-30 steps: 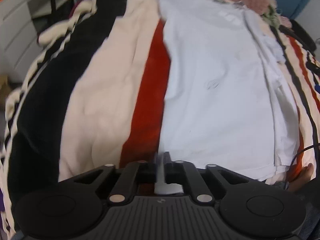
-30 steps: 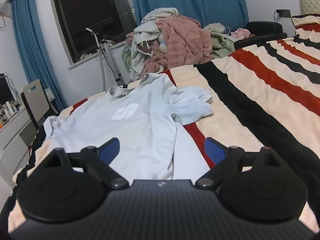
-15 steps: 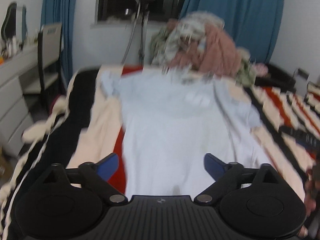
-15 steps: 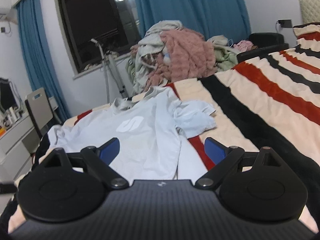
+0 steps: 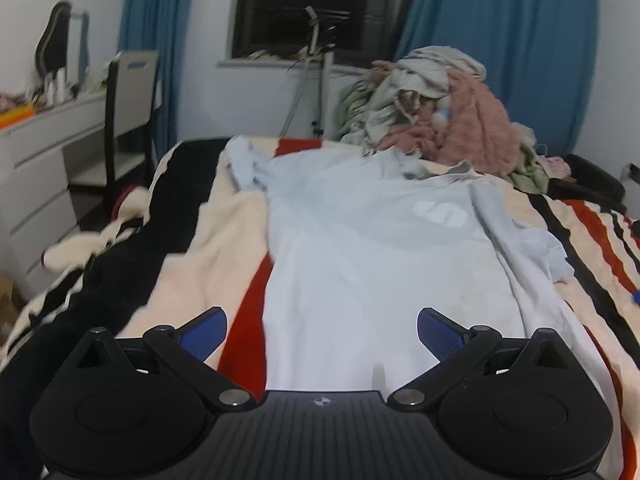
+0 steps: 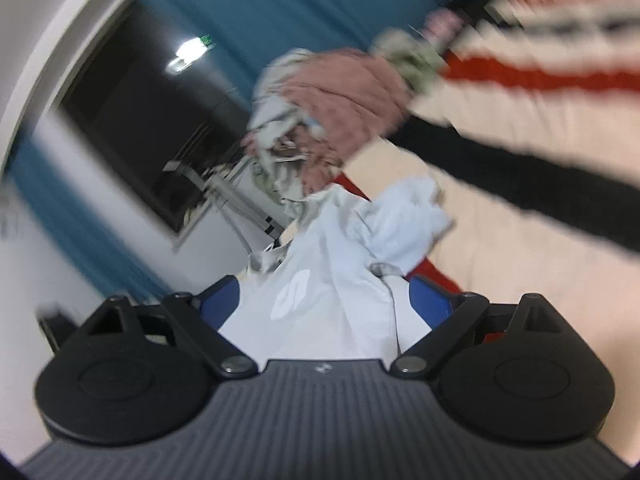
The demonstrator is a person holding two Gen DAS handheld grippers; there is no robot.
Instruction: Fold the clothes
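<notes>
Shirt [image 5: 360,264] lay flat on bed [image 5: 224,240], filling frame centre beyond left claw [image 5: 322,330]; claw spread, empty. Right claw [image 6: 324,300] spread, shirt ahead, view blurred.

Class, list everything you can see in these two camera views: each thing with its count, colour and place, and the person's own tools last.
T-shirt: one, pale blue with a white logo, spread flat on the bed.
Blanket: one, striped cream, black and red, covering the bed.
Clothes pile: one heap, pink, grey and green, at the bed's far end.
Curtains: blue, either side of a dark window.
Chair: one, pale-backed, at the white drawers, left.
Left gripper: black, blue pads, jaws open above the shirt's hem.
Right gripper: black, blue pads, jaws open, view tilted and blurred.
</notes>
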